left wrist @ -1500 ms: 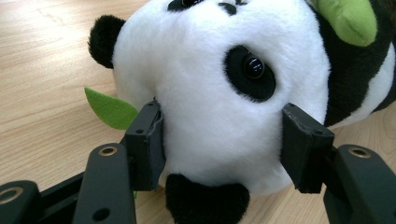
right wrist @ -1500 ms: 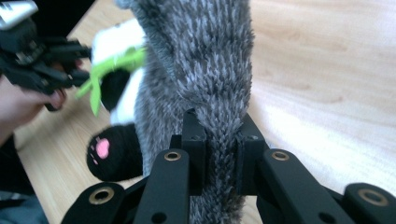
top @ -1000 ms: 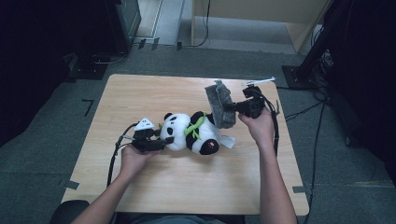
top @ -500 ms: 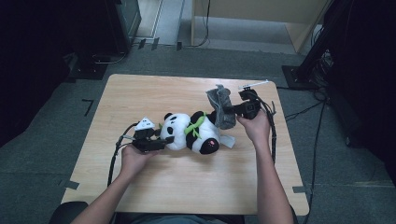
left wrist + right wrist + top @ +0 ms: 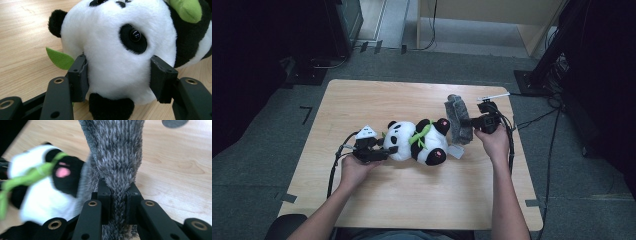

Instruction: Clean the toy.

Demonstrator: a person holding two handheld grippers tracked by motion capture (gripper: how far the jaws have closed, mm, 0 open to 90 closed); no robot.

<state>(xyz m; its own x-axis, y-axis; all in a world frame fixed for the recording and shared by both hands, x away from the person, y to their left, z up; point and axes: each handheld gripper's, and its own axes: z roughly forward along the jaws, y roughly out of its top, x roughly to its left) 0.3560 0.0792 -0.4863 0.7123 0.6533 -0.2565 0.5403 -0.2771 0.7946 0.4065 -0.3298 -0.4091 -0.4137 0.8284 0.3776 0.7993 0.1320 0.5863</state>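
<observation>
Your left claw (image 5: 117, 75) is clamped on the head of the panda plush (image 5: 417, 142), its two pads pressed into the white fur at either cheek, and the toy lies on its side near the middle of the bench (image 5: 412, 200) with its feet pointing toward your right hand. Your right claw (image 5: 119, 197) is pinched tight on a strip of grey furry cloth (image 5: 457, 119), which stands up from the jaws just beside the panda's feet, touching or nearly touching them. Both things look light and very soft: the head dents under the pads, so a squeeze there holds well but gives no rigid handle, and the body will likely flop if you lift by the head alone. The cloth is limp and thin where it is gathered between the jaws, so it will probably droop and swing rather than keep a shape. Hold it close to the gathered edge, as now, and take the panda by the head or the thick torso rather than a loose limb or the green leaf (image 5: 60, 58).
</observation>
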